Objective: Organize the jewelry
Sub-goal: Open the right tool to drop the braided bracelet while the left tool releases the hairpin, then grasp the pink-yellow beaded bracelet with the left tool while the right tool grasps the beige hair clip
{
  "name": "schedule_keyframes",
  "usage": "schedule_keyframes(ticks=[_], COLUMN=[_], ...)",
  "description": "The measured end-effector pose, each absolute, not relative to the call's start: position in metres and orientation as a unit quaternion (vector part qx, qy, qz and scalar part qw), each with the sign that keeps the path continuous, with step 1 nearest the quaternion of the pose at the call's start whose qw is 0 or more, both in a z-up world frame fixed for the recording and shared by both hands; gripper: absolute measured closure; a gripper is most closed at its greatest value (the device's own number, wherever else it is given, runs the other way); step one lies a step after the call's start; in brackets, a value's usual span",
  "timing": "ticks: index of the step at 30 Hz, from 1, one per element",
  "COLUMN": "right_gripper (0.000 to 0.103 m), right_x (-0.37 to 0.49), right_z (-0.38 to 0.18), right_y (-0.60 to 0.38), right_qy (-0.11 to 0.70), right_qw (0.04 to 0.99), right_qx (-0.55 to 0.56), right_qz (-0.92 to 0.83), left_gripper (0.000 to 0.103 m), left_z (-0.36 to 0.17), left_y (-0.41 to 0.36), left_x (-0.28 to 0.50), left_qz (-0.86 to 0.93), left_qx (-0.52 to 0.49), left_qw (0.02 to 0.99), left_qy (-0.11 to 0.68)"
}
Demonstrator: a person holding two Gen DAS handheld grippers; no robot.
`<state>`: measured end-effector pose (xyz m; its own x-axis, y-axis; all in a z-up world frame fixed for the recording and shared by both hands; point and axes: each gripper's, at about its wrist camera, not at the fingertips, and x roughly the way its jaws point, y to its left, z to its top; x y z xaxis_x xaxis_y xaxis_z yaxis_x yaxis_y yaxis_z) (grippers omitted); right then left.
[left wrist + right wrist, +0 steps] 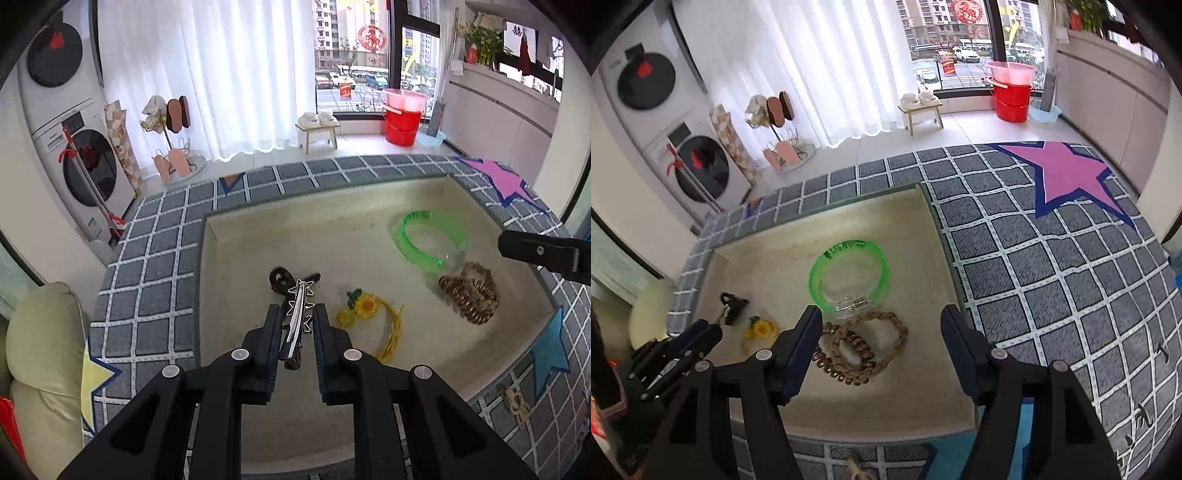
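Gripping a silver hair clip point(297, 314), the left hand-held gripper point(295, 321) hovers over the cream tray point(236, 258). Right of the clip, the right hand-held gripper point(881, 332) stands apart and empty above the brown bracelets point(860, 343).

A cream tray point(849, 406) lies on the grid-patterned blue cloth point(1052, 280).

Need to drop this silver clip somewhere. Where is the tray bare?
Bare: the tray floor along its far wall, behind the green bangle, and the near strip. Crowded: the bangle, the beaded bracelets and the yellow flower tie.
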<state>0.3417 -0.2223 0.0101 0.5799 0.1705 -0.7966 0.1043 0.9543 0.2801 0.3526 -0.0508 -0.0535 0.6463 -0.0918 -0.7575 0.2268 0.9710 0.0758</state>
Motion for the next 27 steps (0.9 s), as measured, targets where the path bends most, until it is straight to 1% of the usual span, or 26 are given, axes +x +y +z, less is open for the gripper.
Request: schedule_keyframes(ticks=[3,4,5,6,10,11,12,13,16,17,18,23,27], right_gripper=[0.032,0.030,0.024,0.023,0.022,0.020,0.013,0.012,0.012,0.005,0.000,0.000,0.000], right_x=[0.337,0.336,0.334,0.331,0.321,0.317,0.314,0.311,0.300,0.295,0.291,0.269,0.256], right_z=[0.015,0.016,0.018,0.020,0.024,0.025,0.024,0.025,0.026,0.028,0.029,0.043,0.048], right_y=[-0.224,-0.224,-0.224,-0.225,-0.226,-0.226,-0.227,-0.228,-0.231,-0.231,-0.231,-0.230,-0.232], right_qy=[0.453,0.452,0.451,0.448,0.442,0.442,0.442,0.441,0.437,0.434,0.429,0.405,0.420], right_qw=[0.877,0.878,0.878,0.878,0.878,0.877,0.877,0.877,0.876,0.878,0.881,0.895,0.887], right_qx=[0.156,0.157,0.159,0.164,0.180,0.183,0.185,0.189,0.198,0.197,0.196,0.180,0.184], right_qz=[0.024,0.025,0.026,0.030,0.037,0.037,0.038,0.040,0.043,0.041,0.042,0.045,0.049], left_gripper=[0.071,0.071,0.071,0.071,0.071,0.071,0.044,0.000,0.000,0.000,0.000,0.000,0.000], left_z=[-0.047,-0.046,-0.045,-0.044,-0.039,-0.039,-0.039,-0.038,-0.026,-0.020,-0.017,0.002,0.003], left_y=[-0.049,-0.048,-0.047,-0.046,-0.044,-0.044,-0.044,-0.043,-0.042,-0.042,-0.041,-0.035,-0.033], left_x=[0.354,0.354,0.354,0.355,0.351,0.350,0.348,0.346,0.332,0.327,0.323,0.292,0.268], left_qz=[-0.087,-0.088,-0.089,-0.090,-0.091,-0.093,-0.093,-0.091,-0.082,-0.088,-0.090,-0.100,-0.113], left_qx=[0.078,0.076,0.073,0.070,0.065,0.064,0.063,0.063,0.067,0.069,0.070,0.079,0.084], left_qw=[0.908,0.908,0.908,0.908,0.910,0.910,0.909,0.909,0.920,0.919,0.919,0.922,0.916], left_qy=[0.403,0.402,0.403,0.403,0.399,0.399,0.400,0.401,0.377,0.379,0.378,0.366,0.374])
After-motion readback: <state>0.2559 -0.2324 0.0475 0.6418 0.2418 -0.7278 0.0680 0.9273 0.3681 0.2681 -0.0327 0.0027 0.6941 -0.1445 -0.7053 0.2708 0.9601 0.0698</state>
